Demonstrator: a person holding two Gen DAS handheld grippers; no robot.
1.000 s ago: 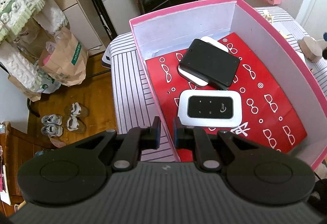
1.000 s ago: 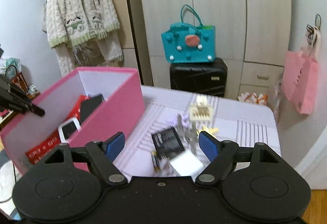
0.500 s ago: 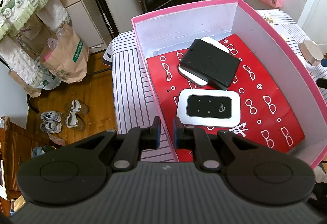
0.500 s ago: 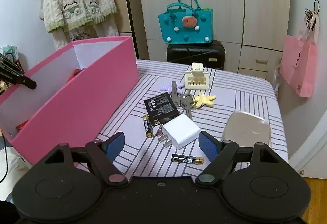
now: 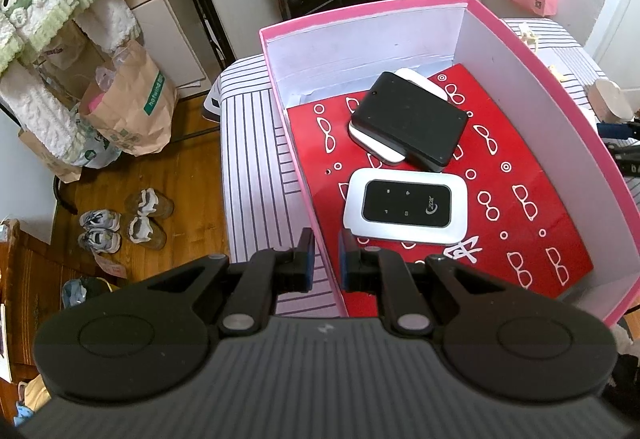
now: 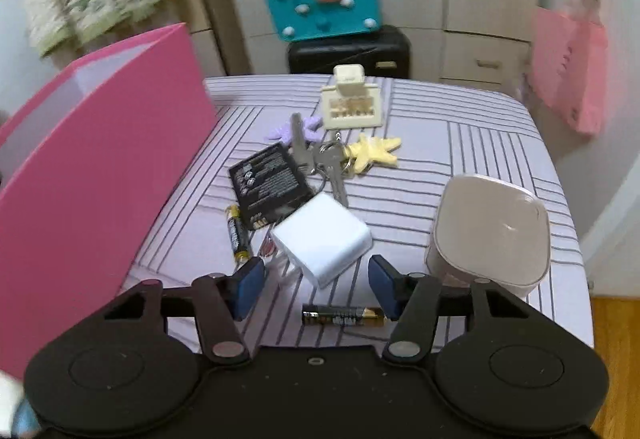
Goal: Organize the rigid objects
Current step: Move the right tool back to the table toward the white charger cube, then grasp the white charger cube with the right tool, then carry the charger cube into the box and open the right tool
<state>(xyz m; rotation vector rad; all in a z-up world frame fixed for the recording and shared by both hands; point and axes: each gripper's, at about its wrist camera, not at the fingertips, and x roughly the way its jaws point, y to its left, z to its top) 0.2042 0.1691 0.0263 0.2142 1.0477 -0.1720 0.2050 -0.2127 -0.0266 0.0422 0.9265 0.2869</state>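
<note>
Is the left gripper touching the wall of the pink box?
Touching. The left wrist view shows the left gripper shut on the pink box: one of its fingers presses the wall from outside and the other from inside, with no gap.

One pink box (image 5: 540, 67) holds three devices (image 5: 406, 206); outside lie two batteries (image 6: 238, 231), one white charger (image 6: 320, 239), one key bunch (image 6: 326, 163)
</note>
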